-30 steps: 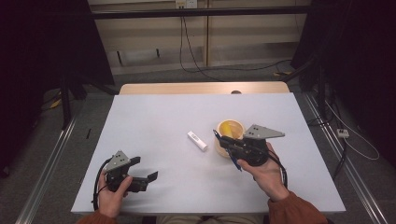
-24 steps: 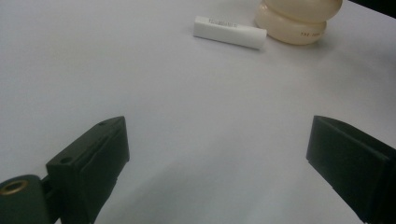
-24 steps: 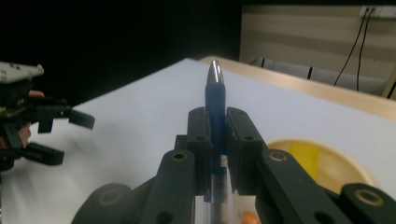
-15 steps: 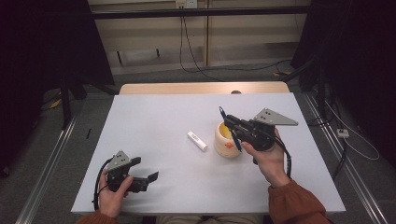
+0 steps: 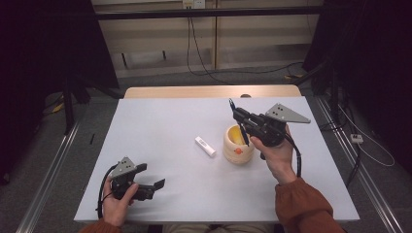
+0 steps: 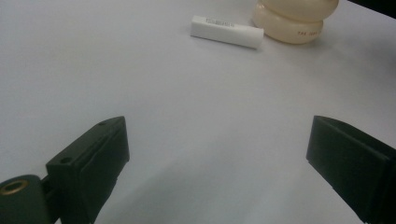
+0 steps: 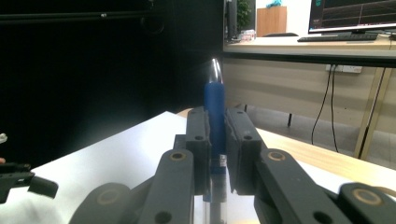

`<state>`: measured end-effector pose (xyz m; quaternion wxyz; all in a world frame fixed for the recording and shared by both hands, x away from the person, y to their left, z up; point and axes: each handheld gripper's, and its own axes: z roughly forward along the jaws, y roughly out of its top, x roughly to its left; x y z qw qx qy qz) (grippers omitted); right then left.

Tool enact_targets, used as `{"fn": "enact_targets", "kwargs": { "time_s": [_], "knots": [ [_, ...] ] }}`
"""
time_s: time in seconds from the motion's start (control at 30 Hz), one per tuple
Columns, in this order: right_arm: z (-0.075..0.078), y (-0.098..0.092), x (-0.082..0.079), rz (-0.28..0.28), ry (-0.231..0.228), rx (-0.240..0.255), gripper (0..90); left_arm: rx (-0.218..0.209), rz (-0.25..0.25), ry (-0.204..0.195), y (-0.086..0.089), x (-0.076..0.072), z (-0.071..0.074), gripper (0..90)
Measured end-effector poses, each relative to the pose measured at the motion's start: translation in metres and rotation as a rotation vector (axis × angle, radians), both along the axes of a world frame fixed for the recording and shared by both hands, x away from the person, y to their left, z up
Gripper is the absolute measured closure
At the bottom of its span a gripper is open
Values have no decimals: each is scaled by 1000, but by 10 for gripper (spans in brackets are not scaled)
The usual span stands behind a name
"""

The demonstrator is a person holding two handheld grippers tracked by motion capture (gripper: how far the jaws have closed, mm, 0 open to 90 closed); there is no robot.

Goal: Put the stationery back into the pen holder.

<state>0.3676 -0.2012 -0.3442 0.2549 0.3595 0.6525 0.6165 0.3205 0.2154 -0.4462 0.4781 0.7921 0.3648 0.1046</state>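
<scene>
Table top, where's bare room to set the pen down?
The table is bare across its far left, beyond the left gripper, and along the near edge between the two hands. It is crowded mid-right, where the white block lies beside the cream holder under the right gripper holding the blue pen.

I see a blue pen (image 7: pixel 214 116) clamped between the pads of my right claw (image 5: pixel 236 115), its clear tip sticking out beyond them, slanted up and away from me. Just below that claw stands a cream holder (image 5: pixel 238 145), upright on the bench, with an orange mark on its side.
</scene>
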Motion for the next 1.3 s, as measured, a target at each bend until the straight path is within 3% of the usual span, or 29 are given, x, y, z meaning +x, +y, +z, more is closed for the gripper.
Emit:
{"fn": "enact_targets", "kwargs": {
  "time_s": [0.27,0.47,0.67,1.3],
  "knots": [
    [-2,-1,18,-33,-13,2,811,-1,0,-1,1,0,0,58],
    [-11,-7,22,-42,9,25,811,-6,-4,-3,1,-1,1,58],
    [-18,-7,27,-43,1,31,810,-9,-1,-7,1,-1,1,58],
    [-39,-9,39,-48,47,-3,810,-5,-8,5,1,0,0,58]
  ]
}}
